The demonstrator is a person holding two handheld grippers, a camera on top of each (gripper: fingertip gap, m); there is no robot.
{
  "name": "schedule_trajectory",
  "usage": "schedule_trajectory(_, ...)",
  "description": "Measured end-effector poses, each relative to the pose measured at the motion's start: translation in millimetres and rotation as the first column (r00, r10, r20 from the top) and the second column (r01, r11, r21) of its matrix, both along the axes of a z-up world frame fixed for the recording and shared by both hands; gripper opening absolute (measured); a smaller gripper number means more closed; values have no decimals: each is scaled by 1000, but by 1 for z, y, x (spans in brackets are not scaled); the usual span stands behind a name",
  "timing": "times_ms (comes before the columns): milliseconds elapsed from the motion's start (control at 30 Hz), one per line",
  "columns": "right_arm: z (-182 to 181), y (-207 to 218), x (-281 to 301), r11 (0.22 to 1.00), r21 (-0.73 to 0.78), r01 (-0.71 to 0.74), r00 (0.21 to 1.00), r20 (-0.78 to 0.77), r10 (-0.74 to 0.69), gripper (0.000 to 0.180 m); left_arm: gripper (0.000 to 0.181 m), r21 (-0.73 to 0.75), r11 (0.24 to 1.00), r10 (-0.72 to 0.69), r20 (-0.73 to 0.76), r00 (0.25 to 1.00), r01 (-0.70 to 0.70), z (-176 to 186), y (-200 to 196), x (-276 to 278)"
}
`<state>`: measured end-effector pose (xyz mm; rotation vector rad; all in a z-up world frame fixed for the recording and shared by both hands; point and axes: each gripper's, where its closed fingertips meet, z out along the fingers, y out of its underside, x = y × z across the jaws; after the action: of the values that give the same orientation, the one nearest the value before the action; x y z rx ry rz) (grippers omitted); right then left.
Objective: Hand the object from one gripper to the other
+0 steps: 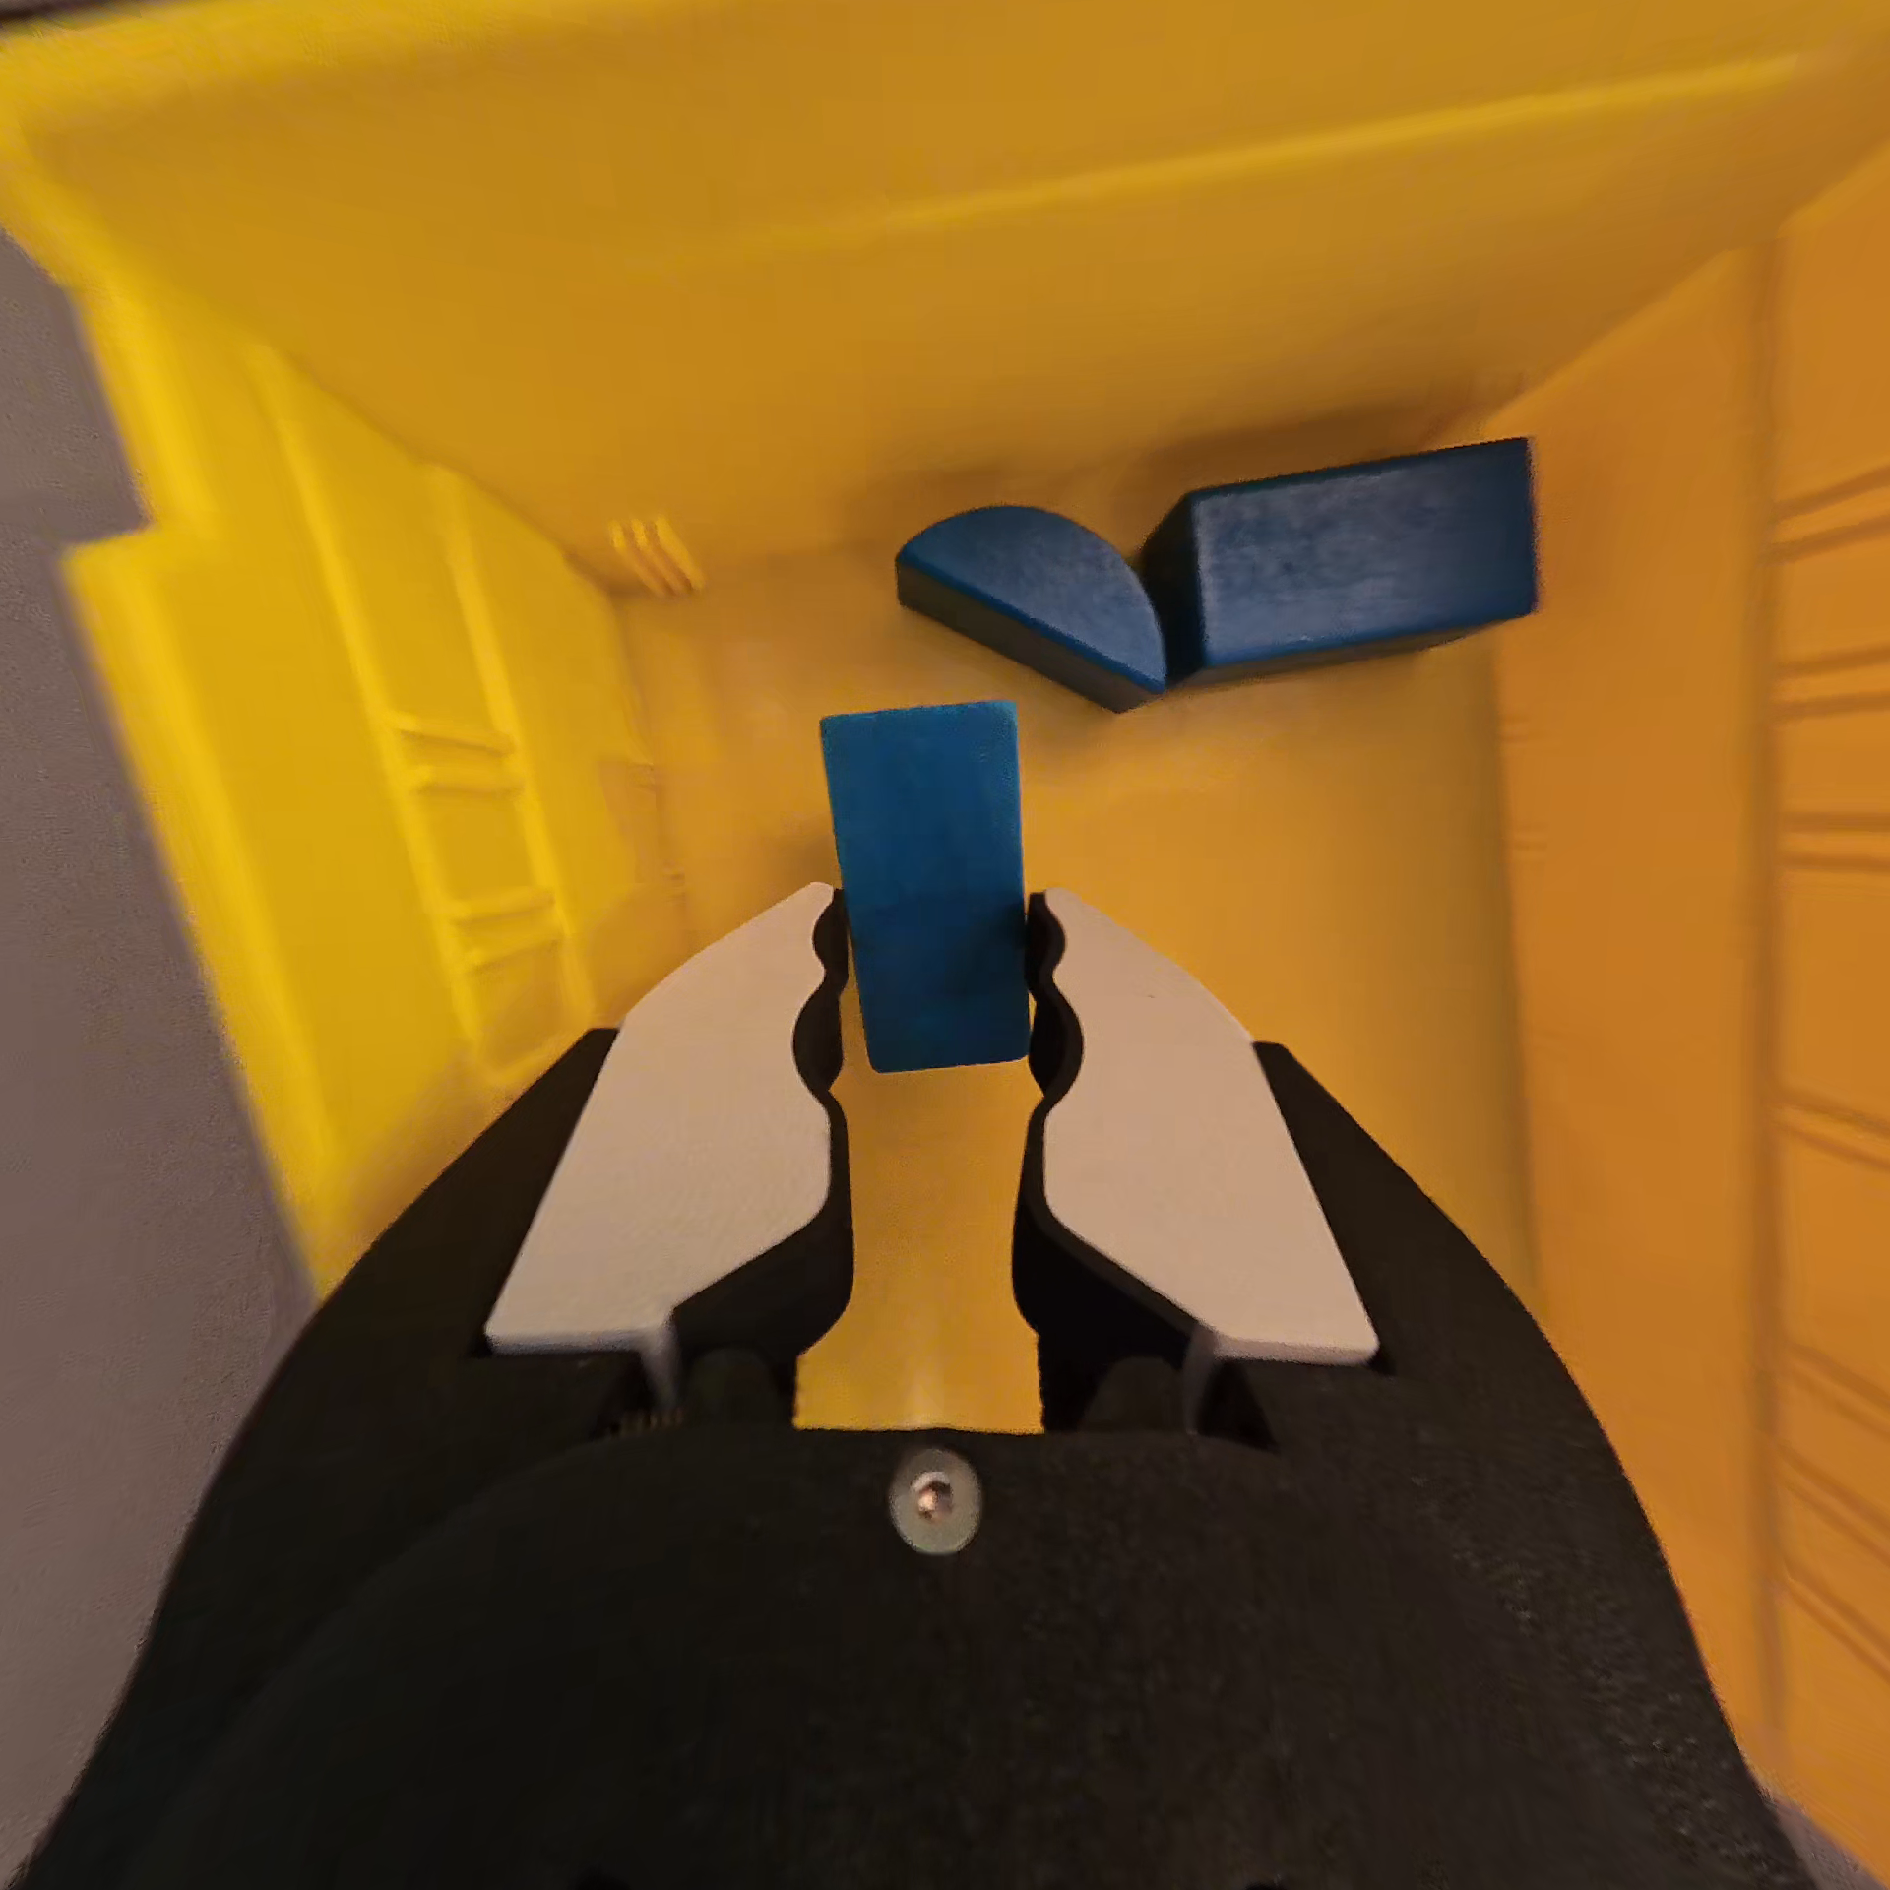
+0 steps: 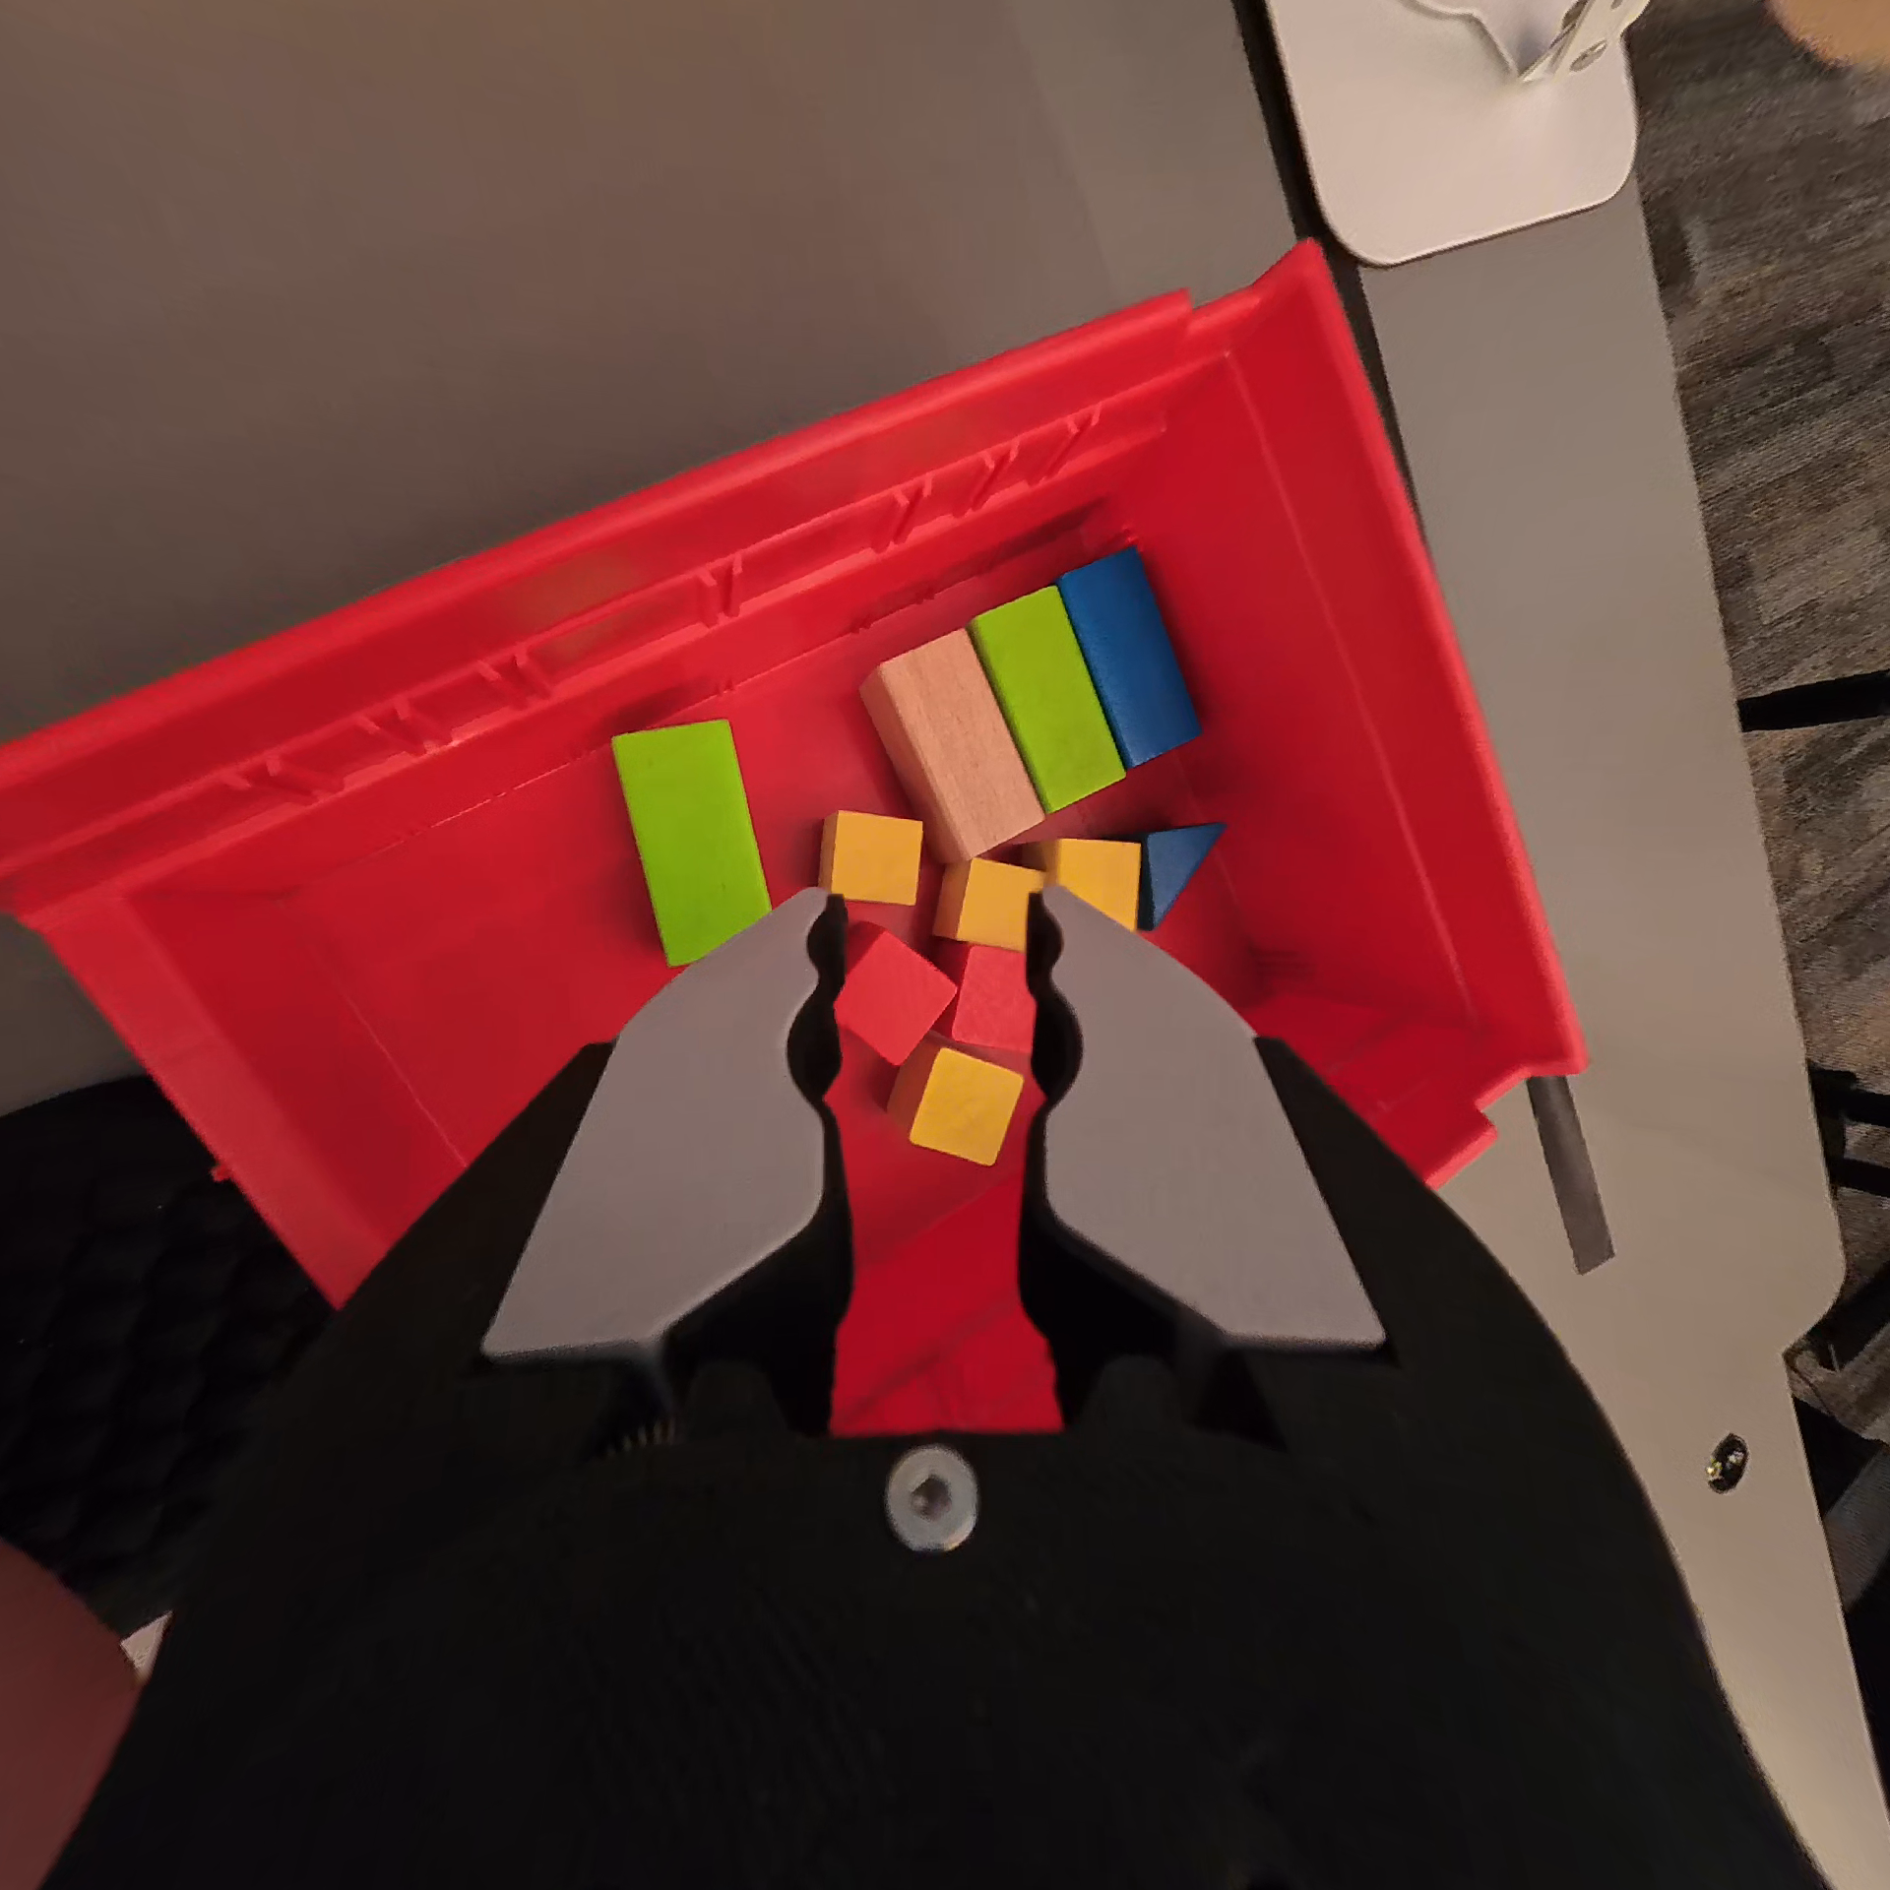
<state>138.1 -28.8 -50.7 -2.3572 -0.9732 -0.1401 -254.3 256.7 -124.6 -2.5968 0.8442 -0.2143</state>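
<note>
A grey table top [image 2: 511,307] carries a red plastic bin [image 2: 1432,634] that reaches close to the table's right edge; beyond that edge lies dark patterned floor [image 2: 1790,409]. A white flat base of some stand [image 2: 1473,174] sits on the table just past the bin's far corner. In the left wrist view the scene is filled by a yellow plastic bin [image 1: 920,307] with smooth walls, ribbed along its left and right sides.

The left gripper [image 1: 936,905], black-bodied with pale grey finger plates and wavy black pads, is clamped on a blue rectangular wooden block [image 1: 926,869], which stands on end between the tips, above the yellow bin's floor. Farther in, near the right wall, a dark blue half-round wooden block [image 1: 1033,593] touches a dark blue rectangular wooden bar [image 1: 1360,557]. The left and middle of the bin floor lie bare.

The right gripper [image 2: 936,905] hangs over the red bin with its fingers parted and nothing between them. Below it lie painted wooden blocks: a green flat bar [image 2: 690,839], a natural-wood bar [image 2: 956,741], a green bar [image 2: 1043,695] and a blue bar [image 2: 1125,655] side by side and touching, a blue triangular prism [image 2: 1176,869], four yellow cubes [image 2: 961,1105] and two red cubes [image 2: 895,992], clustered toward the right half. The bin's left half is bare floor.
</note>
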Motion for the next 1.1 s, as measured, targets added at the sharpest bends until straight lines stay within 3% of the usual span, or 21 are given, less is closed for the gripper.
schedule_trajectory(167,33,22,-13,981,191,-34,999,29,29,35,32,49,984,-175,154,972,170,64,-33,16)
schedule_trajectory(267,68,38,-54,919,370,-138,989,1,148,35,33,27,921,-369,377,850,388,107,-88,50)
schedule_trajectory(433,99,32,-160,743,516,-426,885,67,460,48,33,43,632,-642,587,492,774,151,-195,83)
schedule_trajectory(533,110,23,-217,586,600,-544,804,175,568,58,33,48,449,-723,606,332,892,156,-240,87)
schedule_trajectory(667,105,9,-269,461,605,-649,716,280,640,63,33,59,262,-747,645,164,963,162,-281,89)
schedule_trajectory(867,102,-8,-304,363,613,-702,640,318,700,56,33,78,143,-748,661,57,987,166,-305,87)
schedule_trajectory(1100,106,-16,-308,327,621,-712,618,334,711,35,33,93,67,-757,653,-10,993,167,-318,82)
